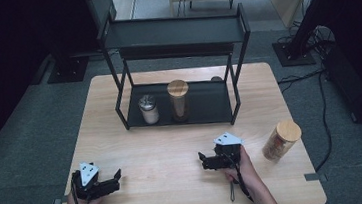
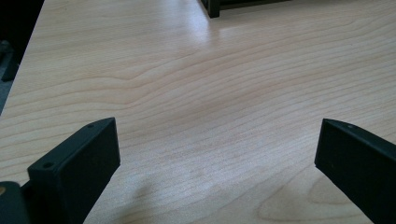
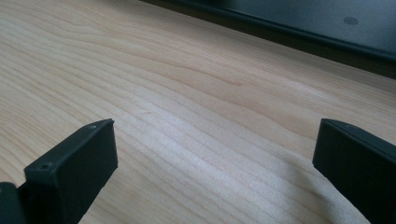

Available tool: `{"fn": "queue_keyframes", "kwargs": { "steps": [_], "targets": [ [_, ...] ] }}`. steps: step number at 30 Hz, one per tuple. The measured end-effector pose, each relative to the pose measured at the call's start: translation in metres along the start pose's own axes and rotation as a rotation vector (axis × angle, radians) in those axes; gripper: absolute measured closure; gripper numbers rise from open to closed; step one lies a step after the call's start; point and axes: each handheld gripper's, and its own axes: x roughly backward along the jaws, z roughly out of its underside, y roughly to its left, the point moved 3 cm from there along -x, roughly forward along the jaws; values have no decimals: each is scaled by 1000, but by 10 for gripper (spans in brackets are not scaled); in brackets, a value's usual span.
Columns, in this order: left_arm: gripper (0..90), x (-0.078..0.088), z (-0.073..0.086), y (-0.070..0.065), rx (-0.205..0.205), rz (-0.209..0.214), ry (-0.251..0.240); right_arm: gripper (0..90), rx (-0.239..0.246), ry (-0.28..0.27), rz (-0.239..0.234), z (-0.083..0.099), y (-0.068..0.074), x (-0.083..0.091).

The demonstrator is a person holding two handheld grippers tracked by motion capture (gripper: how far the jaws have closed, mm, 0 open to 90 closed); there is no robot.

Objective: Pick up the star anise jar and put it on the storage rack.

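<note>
Grippers are both resting low over the wooden table [image 1: 173,148], and the black two-tier rack [image 1: 173,37] standing at the table's far middle is serving as the landmark. Starting at your left, you are holding the left gripper [image 1: 117,181] well in front of the rack and off toward its left leg, near the table's front edge; its jaws are spread wide and gripping nothing, and in the left gripper view [image 2: 217,154] bare wood grain is lying between them, with a corner of the rack's foot [image 2: 214,8] showing at the top. Moving right, a short clear jar with a metal lid [image 1: 148,109] is sitting on the rack's bottom shelf toward its left side, and a taller jar with a wooden lid [image 1: 179,100] is standing just beside it, nearer the shelf's middle. In front of the rack and slightly right of its centre, you are holding the right gripper [image 1: 202,160], jaws likewise released and empty, pointing leftward; in the right gripper view [image 3: 215,154] the rack's dark base edge is running across the top. Farthest right, a cylindrical container with a wooden lid [image 1: 281,140] is standing on the table, in front of the rack's right leg and outside it, near your right hand [image 1: 243,169] but apart from the gripper.
</note>
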Motion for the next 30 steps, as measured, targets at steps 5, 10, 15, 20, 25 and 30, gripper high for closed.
{"fn": "queue_keyframes", "kwargs": {
  "steps": [5, 10, 15, 20, 25, 30],
  "targets": [
    [3, 0, 0, 0, -1, 0, 0, 0, 5, -3, -2, 3, 2, 5],
    [4, 0, 0, 0, -1, -1, 0, 0, 4, -7, -5, 7, 3, 9],
    [4, 0, 0, 0, 0, -2, -1, 0, -1, -9, -4, 9, 1, 12],
    [4, 0, 0, 0, 1, -2, 0, 0, 4, -7, -1, 13, 0, 17],
    [4, 0, 0, 0, -1, -2, 2, 0, 0, -4, 5, 17, -3, 22],
    [4, 0, 0, 0, 0, -1, 3, 0, 1, 0, 11, 22, -6, 28]
  ]
}}
